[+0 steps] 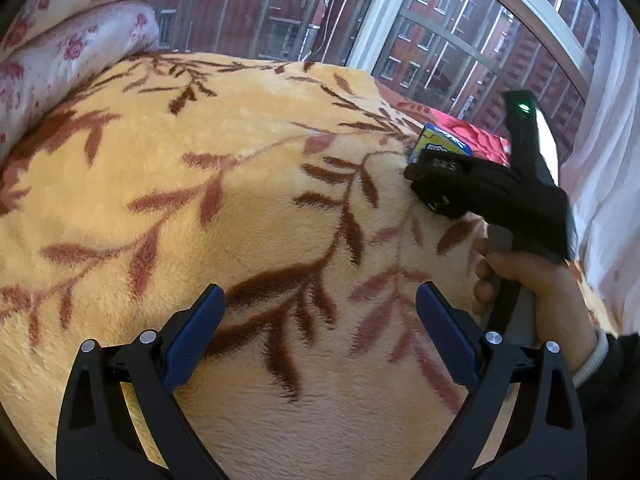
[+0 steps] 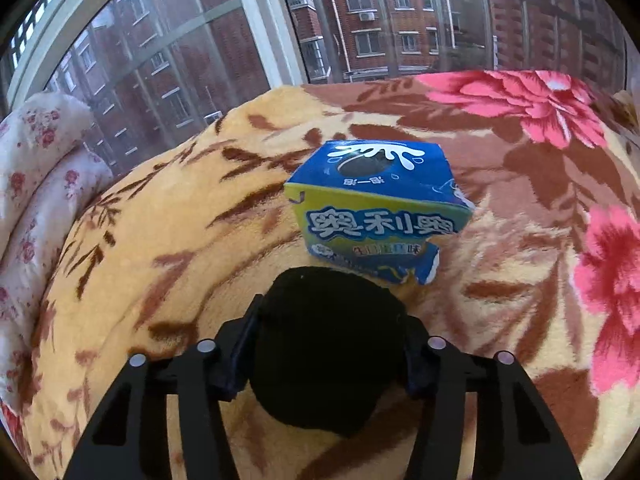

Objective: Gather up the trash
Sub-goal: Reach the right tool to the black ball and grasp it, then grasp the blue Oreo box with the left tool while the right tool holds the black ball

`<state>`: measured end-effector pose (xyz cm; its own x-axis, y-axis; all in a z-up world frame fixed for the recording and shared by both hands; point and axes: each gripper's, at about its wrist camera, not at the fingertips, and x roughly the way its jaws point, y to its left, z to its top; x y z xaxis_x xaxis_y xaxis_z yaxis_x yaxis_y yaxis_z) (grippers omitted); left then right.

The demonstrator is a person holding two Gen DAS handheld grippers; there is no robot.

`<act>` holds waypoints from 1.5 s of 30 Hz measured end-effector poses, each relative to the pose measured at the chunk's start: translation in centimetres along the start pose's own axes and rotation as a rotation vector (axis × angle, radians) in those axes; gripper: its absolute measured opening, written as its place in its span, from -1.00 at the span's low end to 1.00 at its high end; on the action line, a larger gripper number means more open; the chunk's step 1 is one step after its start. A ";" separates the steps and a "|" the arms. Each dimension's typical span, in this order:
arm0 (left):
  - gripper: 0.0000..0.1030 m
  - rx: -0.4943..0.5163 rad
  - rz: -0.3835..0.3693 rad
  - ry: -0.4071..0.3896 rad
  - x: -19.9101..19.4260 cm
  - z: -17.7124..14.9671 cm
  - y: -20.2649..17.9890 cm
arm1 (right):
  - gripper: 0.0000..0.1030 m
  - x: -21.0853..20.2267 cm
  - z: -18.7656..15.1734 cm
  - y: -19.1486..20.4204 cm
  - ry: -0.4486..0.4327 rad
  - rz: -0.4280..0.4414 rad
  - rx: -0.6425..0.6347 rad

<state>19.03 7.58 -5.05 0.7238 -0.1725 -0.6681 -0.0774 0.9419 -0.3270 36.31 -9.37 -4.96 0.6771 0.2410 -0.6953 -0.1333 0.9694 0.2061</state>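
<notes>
Right hand-held gripper (image 2: 326, 354) has clamped a black round thing (image 2: 320, 344) mid-frame; left hand-held gripper (image 1: 320, 334) gapes empty. Guessing bin it, then the cookie box (image 2: 378, 208) above.

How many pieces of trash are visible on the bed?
2: a blue cookie box lying on the blanket, and a black round object in the right gripper's jaws. Others may be hidden.

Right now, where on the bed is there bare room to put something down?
The widest bare patch is the yellow leaf blanket ahead of the open left gripper, bordered by the floral quilt. It is crowded near the blue cookie box, where the right gripper holds a black round object.
</notes>
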 end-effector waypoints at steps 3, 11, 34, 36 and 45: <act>0.82 -0.017 -0.014 0.003 0.1 0.0 0.2 | 0.06 -1.9 -0.8 -0.1 -0.006 0.037 -0.019; 0.82 0.005 0.007 0.038 0.5 0.1 -0.2 | 0.06 -10.3 -4.5 -3.6 -0.030 0.093 -0.118; 0.82 0.556 -0.069 0.077 12.1 8.2 -17.5 | 0.07 -17.1 -10.5 -15.6 -0.103 0.073 -0.037; 0.82 0.581 -0.048 0.077 13.1 8.3 -17.5 | 0.07 -17.0 -10.5 -15.9 -0.103 0.085 -0.021; 0.82 0.439 -0.045 0.078 17.5 11.3 -15.4 | 0.07 -16.3 -10.7 -16.7 -0.080 0.120 0.024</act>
<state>40.65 -6.71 -4.09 0.6645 -0.2214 -0.7137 0.2638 0.9631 -0.0532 19.74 -28.95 -4.39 0.7131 0.3499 -0.6075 -0.2003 0.9321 0.3017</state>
